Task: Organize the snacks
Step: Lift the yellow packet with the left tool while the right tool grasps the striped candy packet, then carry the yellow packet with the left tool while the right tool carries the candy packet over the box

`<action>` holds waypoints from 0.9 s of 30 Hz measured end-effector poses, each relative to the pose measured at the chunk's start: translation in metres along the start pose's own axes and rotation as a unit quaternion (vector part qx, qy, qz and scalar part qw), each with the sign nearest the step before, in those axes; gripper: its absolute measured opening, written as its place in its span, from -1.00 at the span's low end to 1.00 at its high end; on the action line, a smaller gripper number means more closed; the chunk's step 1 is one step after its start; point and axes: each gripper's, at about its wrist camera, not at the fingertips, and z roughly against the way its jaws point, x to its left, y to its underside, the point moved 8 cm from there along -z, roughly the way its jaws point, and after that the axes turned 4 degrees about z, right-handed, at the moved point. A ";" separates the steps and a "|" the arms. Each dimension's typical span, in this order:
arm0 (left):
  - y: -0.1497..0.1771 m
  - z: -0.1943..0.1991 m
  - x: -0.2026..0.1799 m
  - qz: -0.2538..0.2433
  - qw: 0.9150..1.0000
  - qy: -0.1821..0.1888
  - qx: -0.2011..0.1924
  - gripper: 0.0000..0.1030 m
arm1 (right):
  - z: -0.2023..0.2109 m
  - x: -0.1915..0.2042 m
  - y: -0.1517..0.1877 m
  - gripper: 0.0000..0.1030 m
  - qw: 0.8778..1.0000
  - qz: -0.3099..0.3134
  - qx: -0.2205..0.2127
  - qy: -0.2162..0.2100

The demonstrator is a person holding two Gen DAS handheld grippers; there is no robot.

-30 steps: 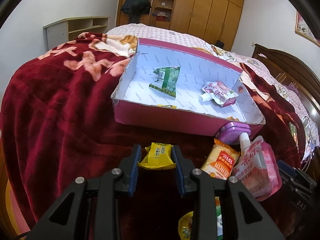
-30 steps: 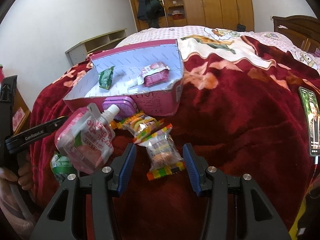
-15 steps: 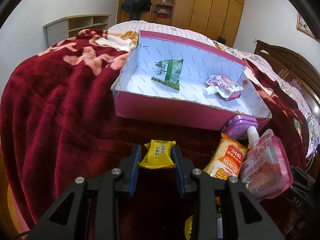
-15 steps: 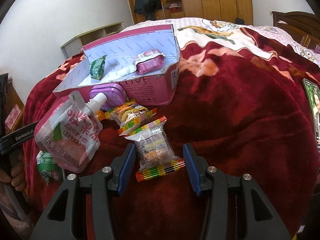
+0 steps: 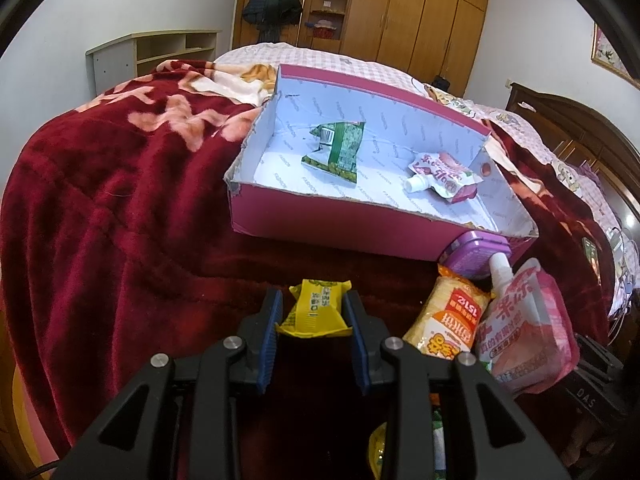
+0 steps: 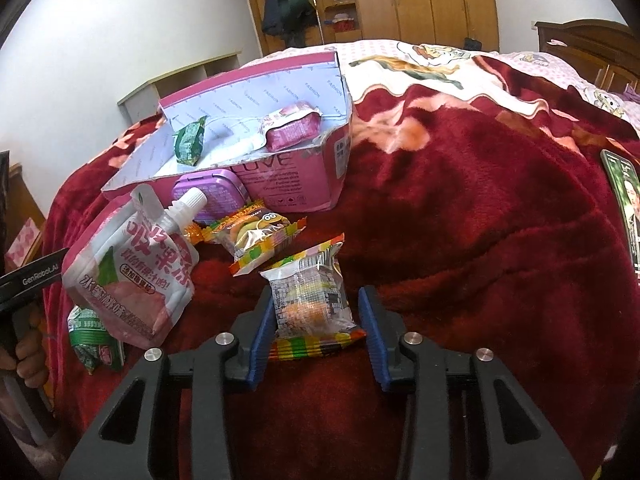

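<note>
A pink cardboard box [image 5: 320, 224] [image 6: 296, 184] with a white inside lies on the red blanket. In it are a green packet [image 5: 338, 150] and a small pink pouch [image 5: 442, 172]. My left gripper [image 5: 314, 312] is shut on a yellow snack packet [image 5: 316, 310], held just in front of the box. My right gripper [image 6: 316, 312] is open around a clear candy packet with rainbow ends [image 6: 314, 308], which lies on the blanket. Its left pad touches the packet; the right pad stands apart from it.
Loose snacks lie by the box: a big pink spout pouch [image 6: 132, 276] [image 5: 524, 328], a purple tin [image 6: 210, 194], an orange packet [image 5: 450, 312], a yellow-character candy packet [image 6: 256, 234], a green packet [image 6: 94, 346]. A phone [image 6: 624, 200] lies at the right.
Both grippers have moved forward toward the box. The candy packet now sits deeper between the right fingers. The left keeps the yellow packet.
</note>
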 end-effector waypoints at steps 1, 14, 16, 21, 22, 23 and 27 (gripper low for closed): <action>0.000 0.001 0.000 0.000 1.000 0.001 -0.001 -0.37 | 0.001 0.001 0.000 -0.22 1.000 0.000 -0.002 0.000; -0.002 0.016 -0.003 -0.003 1.000 0.009 -0.012 -0.37 | 0.017 0.017 -0.004 -0.24 1.000 0.004 -0.020 -0.021; -0.002 0.018 -0.004 -0.003 1.000 0.011 -0.013 -0.37 | 0.020 0.019 -0.005 -0.24 0.999 0.007 -0.022 -0.021; -0.004 0.021 -0.005 -0.005 1.000 0.013 -0.018 -0.37 | 0.028 0.025 -0.011 -0.24 0.999 0.015 -0.032 -0.025; -0.004 0.022 -0.006 -0.006 1.000 0.013 -0.019 -0.37 | 0.030 0.027 -0.012 -0.24 0.999 0.017 -0.034 -0.026; -0.004 0.023 -0.006 -0.007 1.000 0.013 -0.020 -0.37 | 0.031 0.028 -0.013 -0.24 0.999 0.018 -0.035 -0.028; -0.005 0.025 -0.008 -0.008 1.000 0.015 -0.023 -0.37 | 0.035 0.034 -0.021 -0.24 0.998 0.027 -0.042 -0.034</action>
